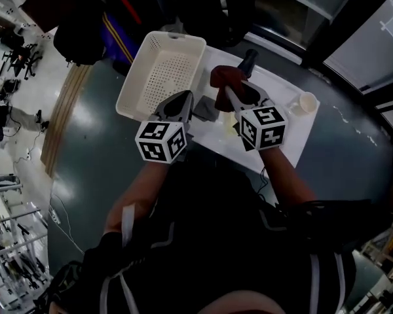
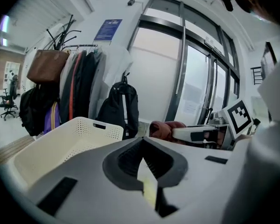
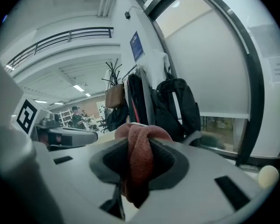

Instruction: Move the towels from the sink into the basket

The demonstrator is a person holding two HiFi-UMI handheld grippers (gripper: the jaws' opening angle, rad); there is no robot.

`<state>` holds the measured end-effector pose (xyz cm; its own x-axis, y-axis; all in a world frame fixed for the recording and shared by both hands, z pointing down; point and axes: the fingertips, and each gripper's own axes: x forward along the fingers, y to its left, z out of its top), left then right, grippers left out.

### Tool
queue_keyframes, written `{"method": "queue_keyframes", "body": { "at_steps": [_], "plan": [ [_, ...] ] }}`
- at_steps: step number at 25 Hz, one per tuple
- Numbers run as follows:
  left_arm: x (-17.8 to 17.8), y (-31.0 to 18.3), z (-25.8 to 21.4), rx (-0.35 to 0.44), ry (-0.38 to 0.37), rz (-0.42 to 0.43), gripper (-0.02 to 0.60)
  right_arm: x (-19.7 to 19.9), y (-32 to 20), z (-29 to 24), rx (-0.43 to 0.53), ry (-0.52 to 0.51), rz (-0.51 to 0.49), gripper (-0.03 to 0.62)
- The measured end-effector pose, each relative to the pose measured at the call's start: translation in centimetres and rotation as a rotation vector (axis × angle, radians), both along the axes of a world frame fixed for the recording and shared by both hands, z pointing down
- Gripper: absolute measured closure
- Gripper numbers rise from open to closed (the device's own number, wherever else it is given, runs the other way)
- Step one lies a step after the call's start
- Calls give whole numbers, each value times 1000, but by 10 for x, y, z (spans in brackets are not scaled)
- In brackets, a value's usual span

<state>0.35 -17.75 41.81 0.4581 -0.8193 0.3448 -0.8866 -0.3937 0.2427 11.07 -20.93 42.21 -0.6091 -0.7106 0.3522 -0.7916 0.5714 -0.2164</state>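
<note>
A person stands at a white desk point(image 1: 298, 129) and holds one gripper in each hand. The right gripper point(image 1: 227, 87) has its fingers clenched on a dark red terry towel point(image 1: 221, 77). In the right gripper view the towel point(image 3: 140, 162) fills the gap between the two fingers, bulges out over their tips in a round fold, and its lower end hangs down below them. The towel is up in the air over the middle of the desk, just beside the right wall of a cream plastic basket with small holes point(image 1: 134, 74), but not above its opening. The basket stands at the left end of the desk and part of it reaches out over the desk edge. Nothing lies inside it. The left gripper point(image 1: 185, 97) is at the near right corner of the basket, close to its rim. Its fingers are clenched together at the tips and there is nothing between them, as the left gripper view shows point(image 2: 142, 140). On the desk between the two grippers lies a small grey piece point(image 1: 206, 110); I cannot tell what it is. A small white cup point(image 1: 308, 102) stands near the right edge of the desk.
</note>
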Motion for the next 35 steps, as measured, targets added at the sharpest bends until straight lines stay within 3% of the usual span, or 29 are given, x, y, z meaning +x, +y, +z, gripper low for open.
{"method": "queue_keyframes", "body": {
  "at_steps": [11,17,25,35],
  "plan": [
    [-117,-32,-22,68,-18,-44,580,-118,-36,-29,6,-39,-22,488],
    [-189,-53,-27,74,29,-81,580,-186,-65,-20,-32,-35,28,487],
    [-245,-78,-13,41,22,-35,580,-238,-108,19,-107,-10,114,485],
    [-276,-103,14,11,-5,-12,580,-267,-144,95,-234,78,184,484]
  ]
}}
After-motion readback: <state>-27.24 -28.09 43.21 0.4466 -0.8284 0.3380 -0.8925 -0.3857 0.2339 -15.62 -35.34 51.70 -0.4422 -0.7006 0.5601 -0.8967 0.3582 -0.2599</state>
